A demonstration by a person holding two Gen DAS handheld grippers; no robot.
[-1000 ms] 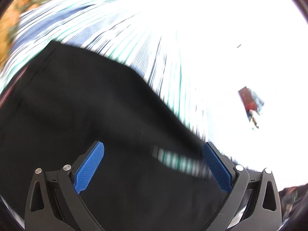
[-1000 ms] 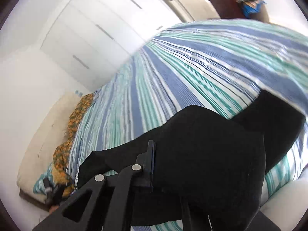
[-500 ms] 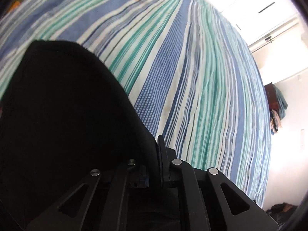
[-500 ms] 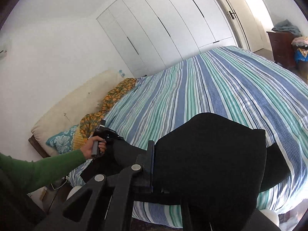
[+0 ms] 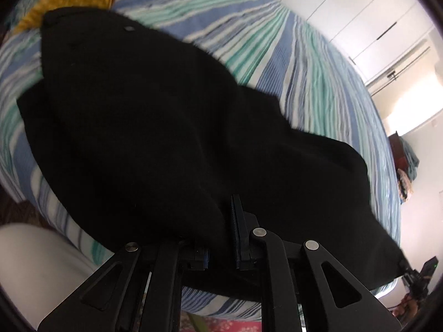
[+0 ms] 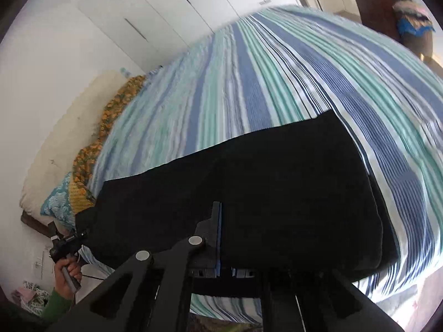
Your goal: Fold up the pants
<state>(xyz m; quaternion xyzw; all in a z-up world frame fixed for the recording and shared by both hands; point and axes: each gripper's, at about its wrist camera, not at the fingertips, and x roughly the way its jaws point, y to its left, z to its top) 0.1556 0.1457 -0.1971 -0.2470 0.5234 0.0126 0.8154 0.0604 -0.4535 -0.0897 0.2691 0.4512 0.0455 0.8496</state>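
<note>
Both ends pinched: the left hand-held gripper, jaws just easing a touch, and the right hand-held gripper each clamp black pants low over the striped bed's near edge. Mid-fold, I'd say; next, lay cloth flat, edges aligned.

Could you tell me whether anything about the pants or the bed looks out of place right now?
Nothing stands out. The black pants lie spread over the striped bedspread, and both the left gripper and right gripper pinch their near edge.
</note>
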